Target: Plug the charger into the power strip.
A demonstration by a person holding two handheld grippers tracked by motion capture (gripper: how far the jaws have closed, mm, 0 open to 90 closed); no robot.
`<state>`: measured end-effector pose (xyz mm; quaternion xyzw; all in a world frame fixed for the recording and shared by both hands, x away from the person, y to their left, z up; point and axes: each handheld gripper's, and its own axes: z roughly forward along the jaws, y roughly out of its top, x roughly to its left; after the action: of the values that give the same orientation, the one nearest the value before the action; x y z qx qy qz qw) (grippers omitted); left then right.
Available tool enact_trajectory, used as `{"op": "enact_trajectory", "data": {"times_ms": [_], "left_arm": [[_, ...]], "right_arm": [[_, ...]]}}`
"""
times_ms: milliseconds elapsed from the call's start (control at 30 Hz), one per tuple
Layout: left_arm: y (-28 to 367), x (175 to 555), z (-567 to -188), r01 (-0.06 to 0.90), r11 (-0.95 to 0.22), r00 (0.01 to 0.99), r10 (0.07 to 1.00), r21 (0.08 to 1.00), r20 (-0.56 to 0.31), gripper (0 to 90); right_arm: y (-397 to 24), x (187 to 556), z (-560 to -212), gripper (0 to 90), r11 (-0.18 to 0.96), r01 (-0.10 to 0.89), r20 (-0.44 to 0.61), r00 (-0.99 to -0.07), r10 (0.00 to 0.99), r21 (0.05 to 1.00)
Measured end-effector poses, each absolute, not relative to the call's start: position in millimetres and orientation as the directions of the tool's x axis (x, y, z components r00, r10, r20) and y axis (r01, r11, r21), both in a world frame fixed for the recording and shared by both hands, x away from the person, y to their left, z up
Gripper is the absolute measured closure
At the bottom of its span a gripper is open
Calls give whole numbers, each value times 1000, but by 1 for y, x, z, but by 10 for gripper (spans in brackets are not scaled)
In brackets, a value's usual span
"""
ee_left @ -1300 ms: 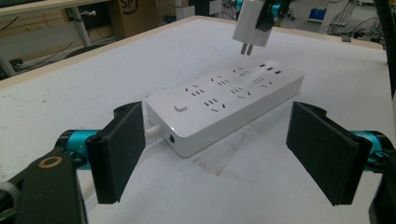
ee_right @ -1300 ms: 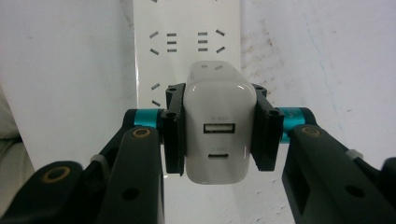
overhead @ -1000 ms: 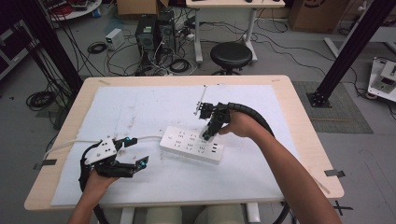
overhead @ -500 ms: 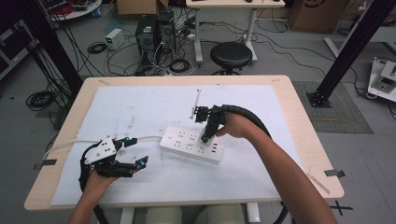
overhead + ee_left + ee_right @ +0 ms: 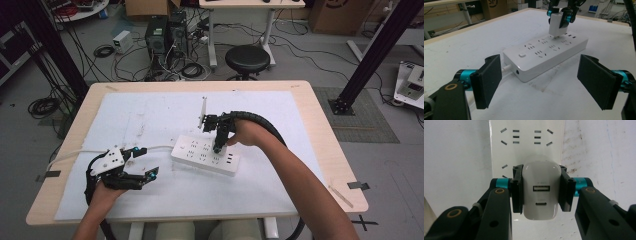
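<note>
1. White power strip (image 5: pixel 205 156) lies flat on the white sheet (image 5: pixel 150 115) covering the wooden counter (image 5: pixel 320 125), roughly mid-counter, set at a slant. We see its socket rows facing up and a white cable (image 5: pixel 75 152) leaving its left end toward the counter's left edge.
2. Our right gripper (image 5: pixel 218 146) points down over the strip's right part. Its jaws are clamped on a white charger (image 5: pixel 541 191), one pad on each side.
3. In the right gripper view, the charger's face shows two ports, a wide one above a small oval one. Strip sockets show just beyond it.
4. In the left gripper view the charger (image 5: pixel 556 24) stands upright w/ its prongs at the strip's (image 5: pixel 544 55) sockets. We can't tell if the prongs are fully in; a thin gap seems to show under the body.
5. Our left gripper (image 5: pixel 146 162) rests low near the counter's front left, by the strip's left end but not touching it. Jaws stand apart, nothing btwn them.
6. Left gripper view: both black pads (image 5: pixel 487 80) frame the strip's near end, where a push button and a round hole show.
7. Off the counter, on the floor behind: a black stool (image 5: pixel 247 59), computer towers (image 5: pixel 167 32) and loose cables.
</note>
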<state>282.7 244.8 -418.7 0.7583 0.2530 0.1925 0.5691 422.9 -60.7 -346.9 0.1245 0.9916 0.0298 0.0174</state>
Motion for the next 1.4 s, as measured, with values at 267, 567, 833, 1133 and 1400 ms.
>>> {"op": "enact_trajectory", "data": {"times_ms": [267, 567, 833, 1133, 1400], "left_arm": [[246, 282, -420, 168, -218, 796, 606, 961, -2, 198], [245, 283, -423, 173, -222, 797, 604, 960, -4, 200], [245, 284, -424, 174, -217, 796, 605, 960, -8, 200], [245, 283, -424, 174, -215, 796, 605, 961, -9, 200], [245, 281, -423, 177, -215, 789, 614, 960, -8, 203]], "right_arm": [[-54, 421, -356, 641, 971, 236, -45, -970, 237, 33], [-57, 420, -357, 643, 969, 242, -45, -969, 243, 45], [-52, 423, -361, 643, 971, 236, -34, -971, 237, 27], [-61, 421, -362, 641, 963, 255, -31, -966, 259, 91], [-66, 418, -364, 637, 956, 259, -45, -962, 268, 139]]}}
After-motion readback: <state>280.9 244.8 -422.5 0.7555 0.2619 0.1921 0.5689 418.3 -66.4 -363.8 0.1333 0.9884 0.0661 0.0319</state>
